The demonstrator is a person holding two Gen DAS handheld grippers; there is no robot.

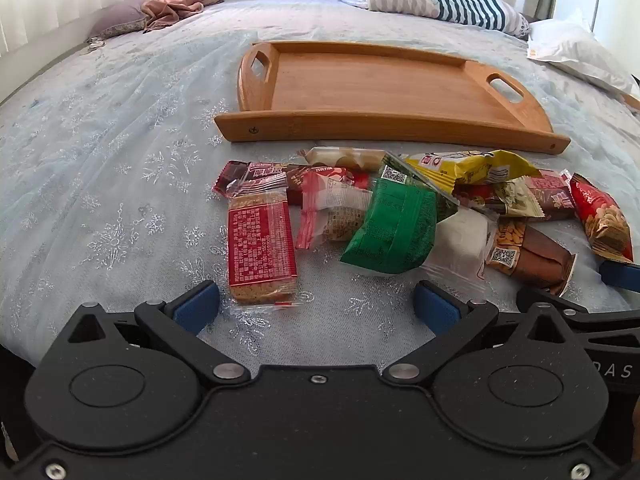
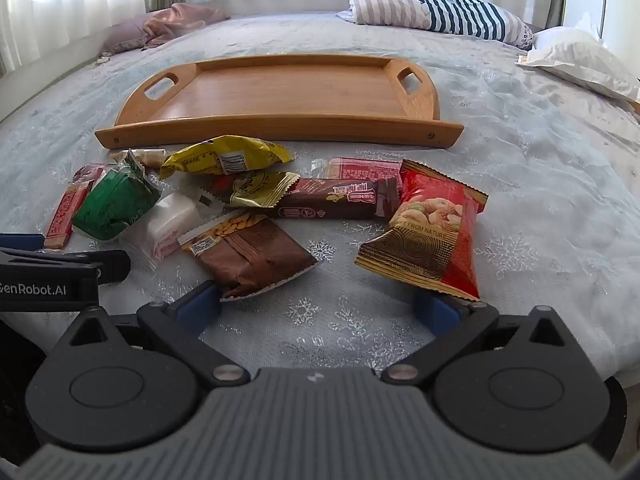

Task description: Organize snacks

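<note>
A pile of snack packets lies on the bedspread in front of an empty wooden tray [image 1: 384,92], which also shows in the right wrist view [image 2: 280,92]. My left gripper [image 1: 316,308] is open and empty, just short of a red cracker pack [image 1: 262,240] and a green packet [image 1: 394,228]. My right gripper [image 2: 318,306] is open and empty, between a brown almond packet [image 2: 252,256] and a red nut bag [image 2: 436,228]. A yellow packet [image 2: 228,158] and a dark chocolate bar [image 2: 336,200] lie behind them.
The bed has a pale snowflake cover [image 1: 120,200]. A striped pillow [image 1: 436,0] and a white pillow [image 1: 576,52] lie at the far right, a mauve pillow with a crumpled cloth [image 1: 160,10] at the far left. Curtains hang behind.
</note>
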